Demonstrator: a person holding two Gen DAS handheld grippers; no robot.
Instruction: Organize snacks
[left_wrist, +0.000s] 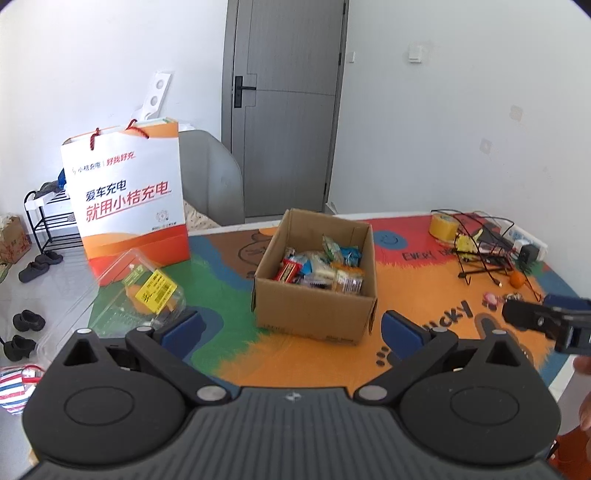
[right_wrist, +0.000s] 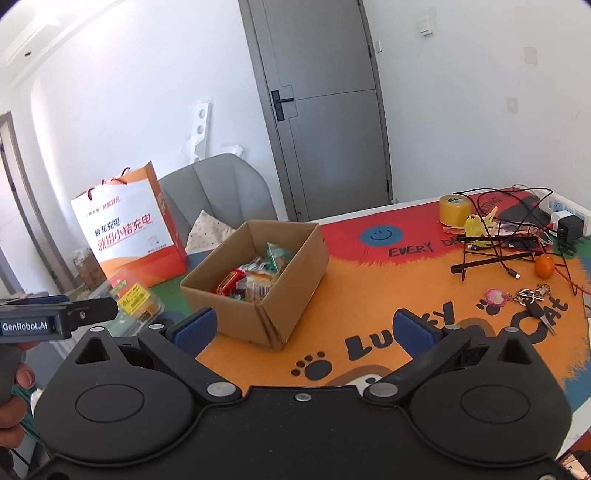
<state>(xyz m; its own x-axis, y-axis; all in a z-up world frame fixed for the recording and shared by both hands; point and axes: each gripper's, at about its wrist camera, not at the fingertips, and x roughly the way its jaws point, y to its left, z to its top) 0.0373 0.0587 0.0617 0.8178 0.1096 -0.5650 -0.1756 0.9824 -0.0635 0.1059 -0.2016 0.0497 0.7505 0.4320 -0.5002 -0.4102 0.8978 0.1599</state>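
An open cardboard box (left_wrist: 314, 306) (right_wrist: 280, 314) stands on the colourful table mat, holding several wrapped snacks (left_wrist: 321, 267) (right_wrist: 255, 277). My left gripper (left_wrist: 291, 328) is open and empty, held above the table just in front of the box. My right gripper (right_wrist: 303, 330) is open and empty, to the right of the box and nearer than it. Each gripper shows from the side in the other's view: the right one in the left wrist view (left_wrist: 546, 321), the left one in the right wrist view (right_wrist: 55, 317). A clear plastic clamshell container (left_wrist: 144, 291) (right_wrist: 136, 299) with a yellow label lies left of the box.
An orange and white paper bag (left_wrist: 129, 192) (right_wrist: 129, 229) stands at the table's back left. At the right are a yellow tape roll (right_wrist: 455, 209), a black wire rack (right_wrist: 498, 243), cables, a charger, a small orange (right_wrist: 545, 266) and keys (right_wrist: 528, 295). A grey chair (right_wrist: 218, 192) is behind the table.
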